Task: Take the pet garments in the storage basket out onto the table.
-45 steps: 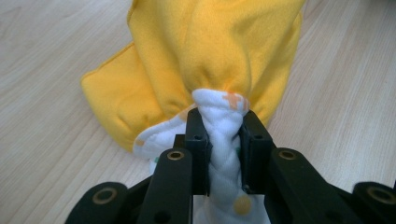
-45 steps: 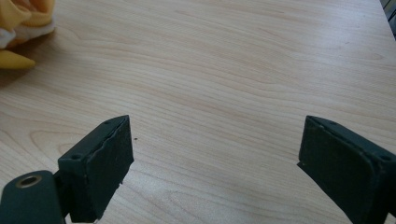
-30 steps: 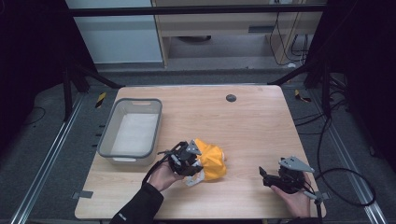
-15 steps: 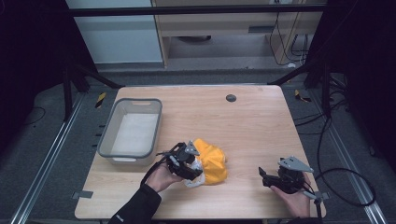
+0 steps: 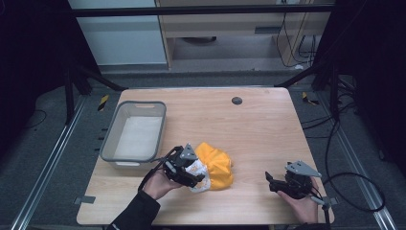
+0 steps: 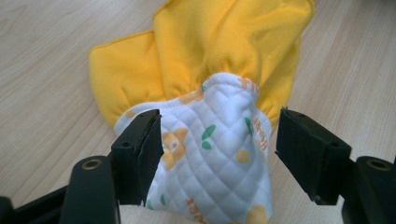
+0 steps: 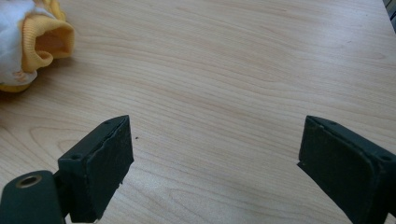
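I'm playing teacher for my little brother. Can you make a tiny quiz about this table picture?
1. True or false: the left tool is shut tight on the yellow and white cloth.
2. What sits on the table left of the cloth? A) a grey bin B) a red cup C) a book
3. Fill in: the right tool hovers over bare ____.

Key: 1 false, its jaws stand open around the white quilted part. 2 A, the grey bin. 3 wood.
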The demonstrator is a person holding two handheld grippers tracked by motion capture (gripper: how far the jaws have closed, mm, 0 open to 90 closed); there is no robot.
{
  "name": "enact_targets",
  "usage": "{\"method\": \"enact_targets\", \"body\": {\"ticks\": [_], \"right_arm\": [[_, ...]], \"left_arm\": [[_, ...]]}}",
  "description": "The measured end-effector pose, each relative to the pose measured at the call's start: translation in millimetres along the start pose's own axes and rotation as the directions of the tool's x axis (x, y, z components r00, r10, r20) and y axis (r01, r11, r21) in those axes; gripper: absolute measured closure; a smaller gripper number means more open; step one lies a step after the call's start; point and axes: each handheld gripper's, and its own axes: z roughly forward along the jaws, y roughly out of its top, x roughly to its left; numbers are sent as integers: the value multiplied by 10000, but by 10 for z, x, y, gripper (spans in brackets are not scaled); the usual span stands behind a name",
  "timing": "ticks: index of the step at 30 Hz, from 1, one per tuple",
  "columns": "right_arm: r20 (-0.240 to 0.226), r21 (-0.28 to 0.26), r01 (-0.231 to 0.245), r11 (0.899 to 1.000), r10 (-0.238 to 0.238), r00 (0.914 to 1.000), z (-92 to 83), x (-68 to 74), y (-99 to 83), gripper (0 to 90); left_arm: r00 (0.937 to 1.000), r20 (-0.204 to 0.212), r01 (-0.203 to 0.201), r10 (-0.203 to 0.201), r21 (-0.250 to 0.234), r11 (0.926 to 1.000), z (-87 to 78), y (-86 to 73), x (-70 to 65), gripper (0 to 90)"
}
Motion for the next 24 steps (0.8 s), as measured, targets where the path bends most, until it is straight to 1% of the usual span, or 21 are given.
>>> {"method": "enact_targets", "body": {"ticks": [3, 5, 8, 10, 11, 14, 16, 17, 18, 19, 20, 22, 24], "right_arm": [[8, 5, 25, 10000, -25, 10000, 1, -1, 0, 98], [6, 2, 20, 10000, -20, 10000, 3, 0, -1, 97], [22, 7, 20, 10000, -20, 10000, 3, -1, -1, 94], [23, 5, 21, 10000, -21, 10000, 3, -1, -2, 93], [12, 15, 30, 10000, -30, 10000, 3, 0, -2, 90], [18, 19, 36, 10000, -36, 10000, 3, 1, -3, 85], [7, 29, 24, 10000, -24, 10000, 3, 1, -4, 84], [7, 29, 24, 10000, -24, 10000, 3, 1, -4, 84], [3, 31, 29, 10000, -29, 10000, 4, 4, -5, 85], [4, 31, 32, 10000, -32, 10000, 3, 4, -5, 85], [4, 31, 32, 10000, -32, 10000, 3, 4, -5, 85], [12, 17, 61, 10000, -61, 10000, 3, 2, -6, 85], [1, 32, 32, 10000, -32, 10000, 2, 5, -6, 85]], "left_arm": [[9999, -102, -6, 5, -101, 9999, -44, -23, 4, 305], [9998, -181, 119, -125, -331, 9994, -93, -60, 8, 303], [9985, -382, 371, -401, -751, 9965, -180, -137, 28, 301], [9980, -440, 425, -463, -833, 9956, -207, -158, 34, 300], [9965, -564, 554, -617, -1070, 9927, -251, -206, 44, 300], [9935, -738, 763, -869, -1351, 9879, -310, -288, 64, 300], [9911, -857, 890, -1022, -1457, 9853, -341, -341, 76, 300], [9911, -857, 890, -1022, -1457, 9853, -341, -341, 76, 300], [9883, -968, 1015, -1178, -1582, 9822, -365, -396, 84, 300], [9873, -1005, 1057, -1230, -1624, 9810, -376, -425, 90, 299], [9873, -1005, 1057, -1230, -1624, 9810, -376, -425, 90, 298], [9848, -1041, 1201, -1388, -1685, 9784, -398, -488, 103, 299], [9822, -1039, 1358, -1564, -1816, 9740, -420, -564, 110, 300]]}}
